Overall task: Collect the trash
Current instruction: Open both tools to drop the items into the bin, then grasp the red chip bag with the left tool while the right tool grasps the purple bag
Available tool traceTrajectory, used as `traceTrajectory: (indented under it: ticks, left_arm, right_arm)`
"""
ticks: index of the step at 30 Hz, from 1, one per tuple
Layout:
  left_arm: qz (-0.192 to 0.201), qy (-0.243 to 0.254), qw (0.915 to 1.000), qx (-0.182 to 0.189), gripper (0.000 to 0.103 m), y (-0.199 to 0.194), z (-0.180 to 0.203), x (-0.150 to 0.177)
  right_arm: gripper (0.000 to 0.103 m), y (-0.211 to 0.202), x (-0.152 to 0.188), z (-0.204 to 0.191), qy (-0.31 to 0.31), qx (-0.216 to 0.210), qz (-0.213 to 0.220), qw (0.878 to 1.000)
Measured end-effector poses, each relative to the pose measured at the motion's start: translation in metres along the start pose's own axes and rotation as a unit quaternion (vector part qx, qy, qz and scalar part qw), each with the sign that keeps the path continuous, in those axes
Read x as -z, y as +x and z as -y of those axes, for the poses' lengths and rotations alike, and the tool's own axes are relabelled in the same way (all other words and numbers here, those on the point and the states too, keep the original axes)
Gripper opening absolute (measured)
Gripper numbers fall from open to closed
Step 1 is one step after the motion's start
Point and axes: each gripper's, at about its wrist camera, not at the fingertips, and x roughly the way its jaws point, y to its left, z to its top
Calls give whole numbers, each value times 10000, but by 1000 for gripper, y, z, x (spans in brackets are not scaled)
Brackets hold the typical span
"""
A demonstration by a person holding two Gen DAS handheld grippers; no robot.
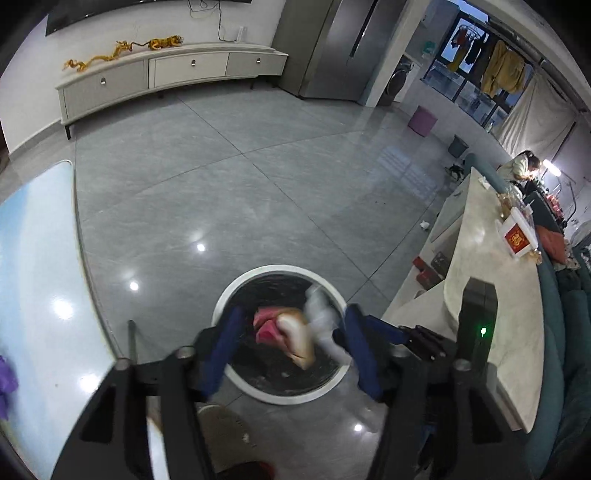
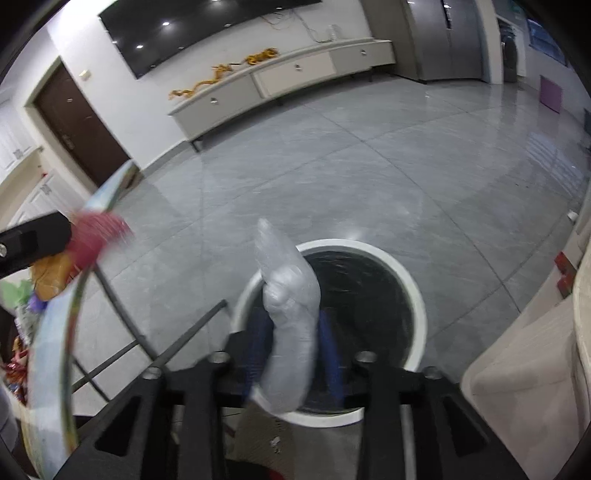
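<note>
Grey tile floor [image 1: 258,177]; TV cabinet [image 1: 166,74] w/ gold dragon [image 1: 99,59]; wall TV [image 2: 192,33]; purple stool [image 1: 423,120].

Left gripper [image 1: 291,350], right gripper [image 2: 293,350]: black frames, blue jaws, silver screws

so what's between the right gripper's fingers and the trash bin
In the right wrist view, a crumpled silver wrapper is pinched in the right gripper, over the near rim of the trash bin.
</note>
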Motion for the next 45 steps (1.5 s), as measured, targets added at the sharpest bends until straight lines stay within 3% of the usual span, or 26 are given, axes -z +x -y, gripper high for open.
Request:
traceTrajectory:
  ticks: [1,6,12,21,26,33,37,45]
  left_arm:
    - [16,-28,10000,15,64,-1,-1,-2]
    - [112,-91,9999,-2,64,-14,-7,-1]
    - [478,106,9981,-379,64,-52,-2,12]
    - [1029,33,9905,-917,64,-139,-40,56]
    - [1458,-229,9786,-1431,64,-202,-84,101]
    - [1867,-910,9491,-2368,65,-278,-154,182]
    - [1785,-1246,9382,-2690,65,-296,-185,224]
    - [1284,-1654,9404,-2680,65,-267,-214,258]
  right_arm:
    - [55,-1,0,3,65,31,32,10000]
    - [55,-9,0,8,195,138,80,9997]
    - [55,-33,-5,-3,160,-49,332,9993]
    - [55,-88,-13,-82,-539,-538,812,9938]
    - [55,-106,-11,-137,-1058,-800,910,9870]
    - [55,-100,2,-210,-1723,-1153,740,9755]
    - [55,-85,14,-247,-2058,-1305,555,9683]
    - [55,-50,34,-291,-2511,-1476,135,9566]
